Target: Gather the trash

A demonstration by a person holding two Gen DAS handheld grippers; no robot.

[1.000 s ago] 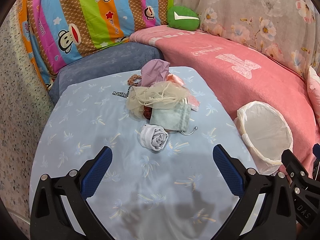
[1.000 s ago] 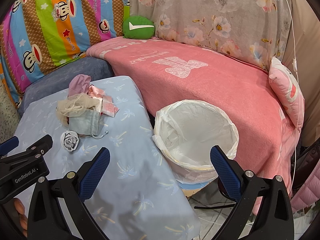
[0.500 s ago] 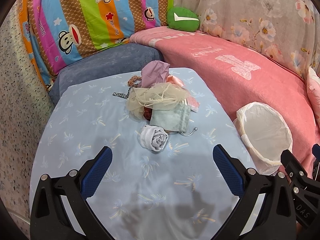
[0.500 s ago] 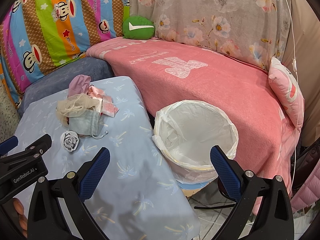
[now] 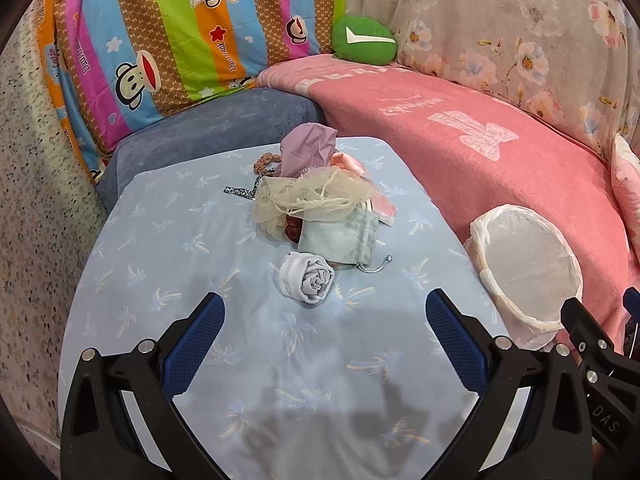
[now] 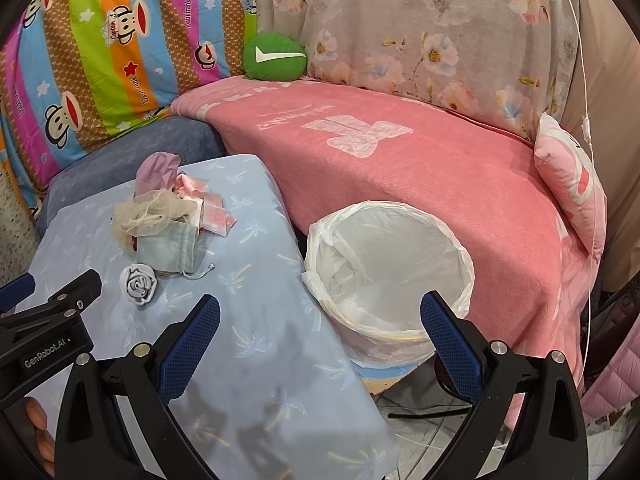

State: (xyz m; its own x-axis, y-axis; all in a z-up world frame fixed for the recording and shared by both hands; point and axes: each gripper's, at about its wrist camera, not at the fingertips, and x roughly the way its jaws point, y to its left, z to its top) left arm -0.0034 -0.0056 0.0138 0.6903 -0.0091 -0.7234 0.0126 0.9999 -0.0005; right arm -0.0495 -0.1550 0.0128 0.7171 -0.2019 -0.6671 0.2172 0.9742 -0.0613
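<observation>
A heap of trash lies on the light blue table (image 5: 168, 264): a rolled grey-white cloth (image 5: 307, 277), a pale green drawstring pouch (image 5: 340, 236), beige netting (image 5: 312, 196), a lilac bag (image 5: 306, 150) and pink wrappers (image 5: 384, 208). My left gripper (image 5: 324, 334) is open and empty, just short of the rolled cloth. My right gripper (image 6: 320, 336) is open and empty, over the table edge beside the white-lined bin (image 6: 388, 268). The bin also shows in the left wrist view (image 5: 528, 272). The rolled cloth (image 6: 139, 283) and pouch (image 6: 168, 246) show in the right wrist view.
A pink blanket (image 6: 400, 160) covers the sofa behind the bin. A green cushion (image 5: 364, 40) and a striped monkey-print cover (image 5: 180, 32) are at the back. A blue-grey cushion (image 5: 216, 124) sits behind the table. The left gripper's body (image 6: 44, 332) is at the right view's left edge.
Both views have barely shifted; the left gripper has edged slightly back from the heap. Nothing on the table has moved.
</observation>
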